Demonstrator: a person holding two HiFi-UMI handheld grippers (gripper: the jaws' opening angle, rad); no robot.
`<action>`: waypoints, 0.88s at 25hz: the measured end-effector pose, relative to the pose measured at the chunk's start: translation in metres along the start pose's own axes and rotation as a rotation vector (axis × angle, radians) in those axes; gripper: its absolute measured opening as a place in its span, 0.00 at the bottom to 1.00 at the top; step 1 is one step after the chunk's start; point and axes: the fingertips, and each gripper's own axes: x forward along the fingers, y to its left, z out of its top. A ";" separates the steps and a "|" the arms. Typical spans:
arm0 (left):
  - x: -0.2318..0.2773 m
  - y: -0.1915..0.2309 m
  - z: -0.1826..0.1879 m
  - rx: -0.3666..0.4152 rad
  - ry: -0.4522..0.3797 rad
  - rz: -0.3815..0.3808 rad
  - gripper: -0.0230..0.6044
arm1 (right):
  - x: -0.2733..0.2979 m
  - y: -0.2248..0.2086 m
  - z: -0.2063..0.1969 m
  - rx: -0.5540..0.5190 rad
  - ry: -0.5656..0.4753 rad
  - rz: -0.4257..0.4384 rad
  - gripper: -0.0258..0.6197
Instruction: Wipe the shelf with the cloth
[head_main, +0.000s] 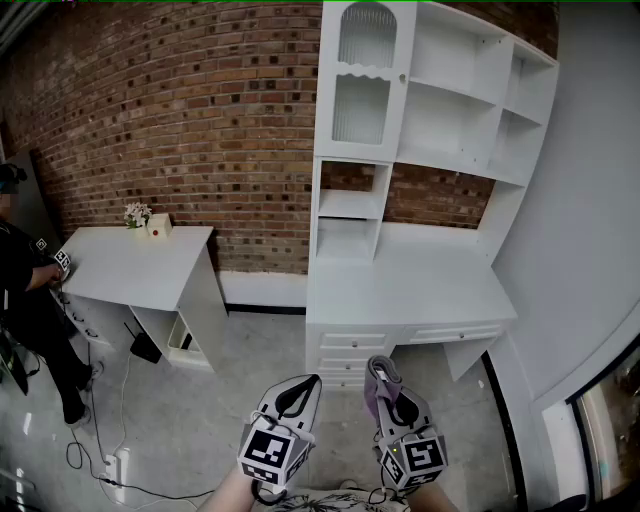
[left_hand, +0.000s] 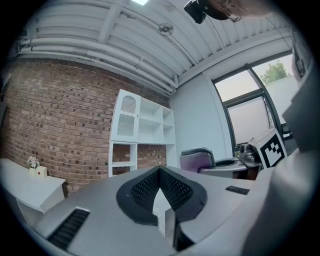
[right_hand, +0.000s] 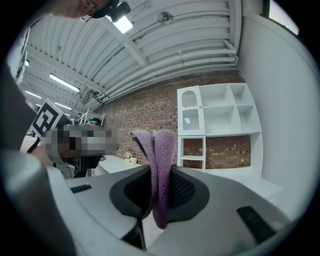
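Observation:
The white shelf unit (head_main: 432, 120) stands on a white desk top (head_main: 400, 285) against the brick wall, ahead of me and a little to the right. My right gripper (head_main: 383, 383) is low in the head view, well short of the desk, shut on a folded purple cloth (head_main: 376, 392). In the right gripper view the cloth (right_hand: 161, 170) sticks up between the jaws, with the shelf unit (right_hand: 217, 125) far behind it. My left gripper (head_main: 299, 392) is beside it, shut and holding nothing. The left gripper view shows its jaws meeting at the tip (left_hand: 160, 171) and the cloth (left_hand: 194, 161) to the right.
A second white desk (head_main: 130, 265) at the left carries a small flower pot (head_main: 137, 214). A person (head_main: 25, 300) stands at its far end. Cables (head_main: 100, 440) and a black box (head_main: 146, 348) lie on the floor. A grey wall (head_main: 590, 200) bounds the right side.

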 end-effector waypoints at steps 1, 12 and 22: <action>-0.001 -0.001 -0.002 -0.003 0.003 -0.002 0.06 | 0.000 0.001 -0.002 -0.001 0.004 0.001 0.14; -0.003 0.008 -0.008 -0.010 0.014 -0.010 0.06 | 0.007 0.009 -0.014 0.018 0.043 -0.004 0.15; 0.019 0.024 -0.021 -0.033 0.037 -0.004 0.06 | 0.033 -0.006 -0.034 0.023 0.103 -0.008 0.15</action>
